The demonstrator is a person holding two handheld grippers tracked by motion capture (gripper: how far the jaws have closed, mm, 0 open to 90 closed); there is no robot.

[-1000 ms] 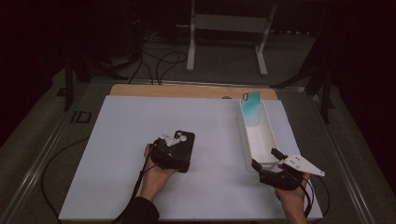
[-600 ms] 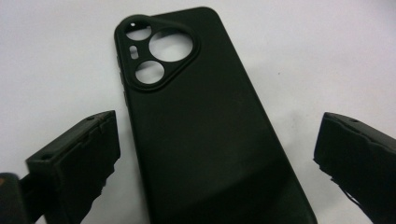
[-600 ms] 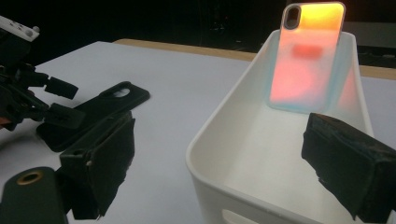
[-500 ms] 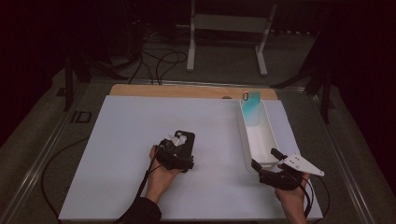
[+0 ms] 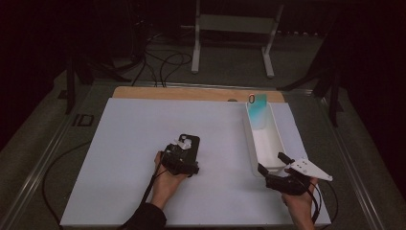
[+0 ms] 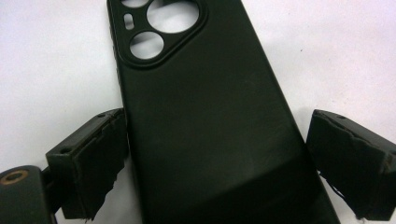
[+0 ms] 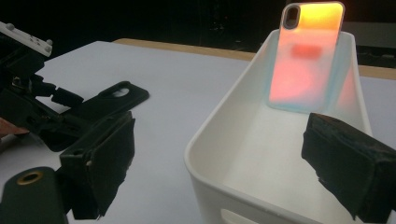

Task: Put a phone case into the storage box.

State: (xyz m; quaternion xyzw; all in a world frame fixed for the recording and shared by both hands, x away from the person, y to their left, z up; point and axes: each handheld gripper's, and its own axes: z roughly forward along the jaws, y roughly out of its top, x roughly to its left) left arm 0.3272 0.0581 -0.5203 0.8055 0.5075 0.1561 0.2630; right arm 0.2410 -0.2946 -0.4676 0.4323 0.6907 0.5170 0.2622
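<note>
A black phone case (image 6: 205, 116) lies back up on the white sheet, its camera cut-outs pointing away from me. My left gripper (image 6: 217, 126) straddles its near end; the jaws have just been closing and now sit shut against its two long edges. From above, the left gripper (image 5: 178, 162) and the black case (image 5: 189, 146) are at the middle of the sheet. My right gripper (image 5: 271, 163) stands open and empty at the near end of a white bin (image 5: 249, 139). An iridescent phone case (image 7: 306, 56) leans upright on the bin's far wall.
The white sheet (image 5: 119, 143) covers the table, with a wooden strip (image 5: 191, 93) along its far edge. A metal stand (image 5: 230, 48) and cables (image 5: 163, 62) lie on the floor beyond. From the right gripper, the left gripper (image 7: 32, 107) and the black case (image 7: 112, 100) appear left of the bin (image 7: 224, 107).
The left hand has shifted slightly at the black case, which stays about where it was. The right hand and the bin have not moved.
</note>
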